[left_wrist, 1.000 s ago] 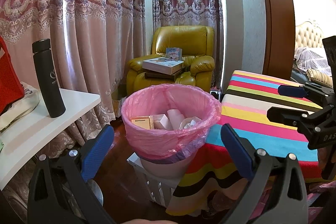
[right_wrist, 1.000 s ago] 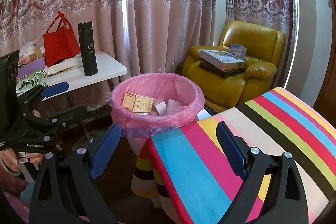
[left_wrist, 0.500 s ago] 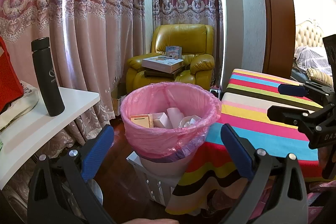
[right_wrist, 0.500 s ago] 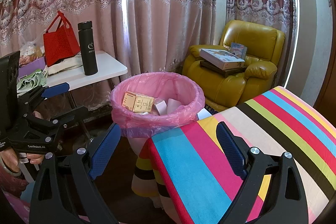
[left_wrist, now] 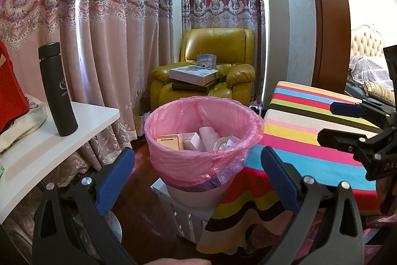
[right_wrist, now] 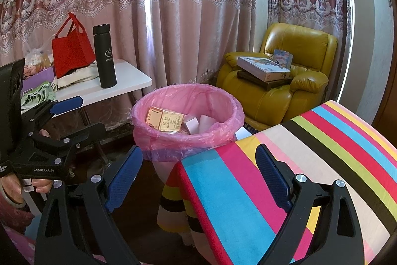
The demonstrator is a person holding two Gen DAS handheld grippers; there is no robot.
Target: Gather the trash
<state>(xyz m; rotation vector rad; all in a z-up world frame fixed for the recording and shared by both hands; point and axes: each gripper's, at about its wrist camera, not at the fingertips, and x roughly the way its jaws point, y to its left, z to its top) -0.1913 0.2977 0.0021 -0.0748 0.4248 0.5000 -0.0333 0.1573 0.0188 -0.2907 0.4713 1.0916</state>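
Note:
A bin lined with a pink bag (left_wrist: 173, 155) stands on a white crate by the corner of the striped table (left_wrist: 310, 150). It holds a yellow box (left_wrist: 168, 141), white boxes (left_wrist: 193, 140) and crumpled paper (left_wrist: 224, 142). The bin also shows in the right wrist view (right_wrist: 161, 140), with the yellow box (right_wrist: 165, 119) on top. My left gripper (left_wrist: 198, 180) is open and empty, just in front of the bin. My right gripper (right_wrist: 198, 178) is open and empty over the table's corner (right_wrist: 248, 190). Each gripper shows in the other's view, the right (left_wrist: 347, 123) and the left (right_wrist: 72, 113).
A white side table (right_wrist: 129, 81) at left carries a black flask (right_wrist: 104, 56) and a red bag (right_wrist: 70, 51). A yellow armchair (right_wrist: 280, 91) with boxes stands behind the bin. Curtains hang behind. A dark wood floor lies below.
The left wrist view has shifted slightly, so the bin sits a little lower and nearer. The right wrist view is nearly unchanged. Both grippers stay open.

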